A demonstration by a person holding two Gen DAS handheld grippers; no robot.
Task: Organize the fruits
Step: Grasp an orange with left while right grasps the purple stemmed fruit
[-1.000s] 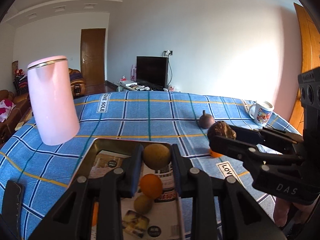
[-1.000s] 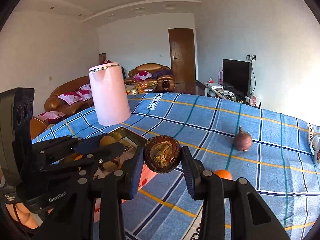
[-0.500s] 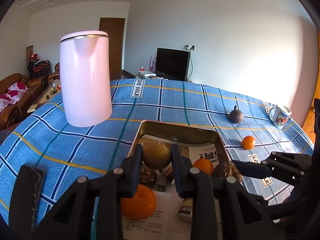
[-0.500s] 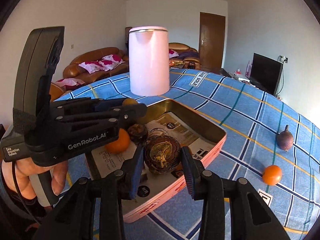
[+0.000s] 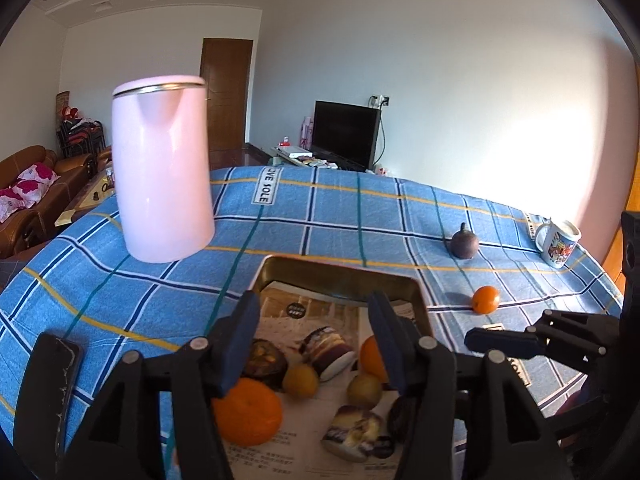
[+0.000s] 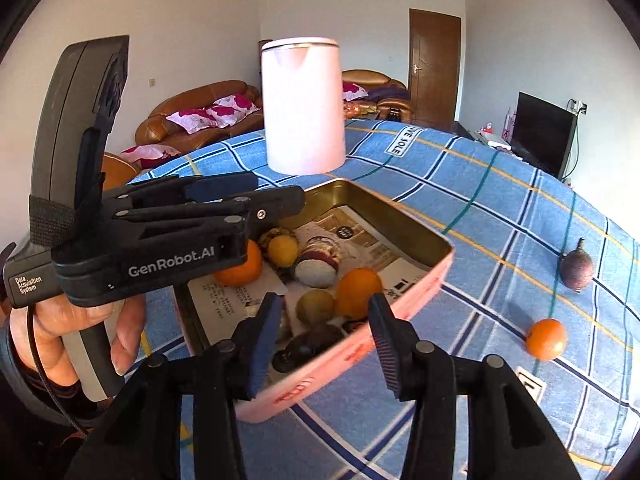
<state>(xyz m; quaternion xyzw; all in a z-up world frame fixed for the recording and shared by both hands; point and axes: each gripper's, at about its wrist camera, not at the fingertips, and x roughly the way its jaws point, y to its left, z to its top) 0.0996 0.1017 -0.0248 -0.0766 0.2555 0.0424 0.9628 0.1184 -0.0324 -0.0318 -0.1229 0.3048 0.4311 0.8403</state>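
A pink tin tray (image 6: 416, 236) with a gold inside (image 5: 340, 276) holds several fruits: oranges (image 5: 247, 410), small yellow fruits (image 5: 301, 380) and cut passion fruit halves (image 5: 326, 350). My left gripper (image 5: 314, 340) is open and empty above the tray. My right gripper (image 6: 324, 344) is open and empty over the tray's near edge. A small orange (image 6: 546, 339) (image 5: 485, 299) and a whole dark passion fruit (image 6: 576, 269) (image 5: 465, 243) lie on the blue checked cloth (image 5: 340, 216) to the right of the tray.
A tall pink kettle (image 5: 162, 168) (image 6: 303, 106) stands behind the tray on the left. A printed mug (image 5: 559, 242) stands at the far right edge. Sofas, a door and a TV lie beyond the table.
Both grippers have opened. The left let go of the yellow-brown fruit and the right let go of the passion fruit half; both now lie in the tray.
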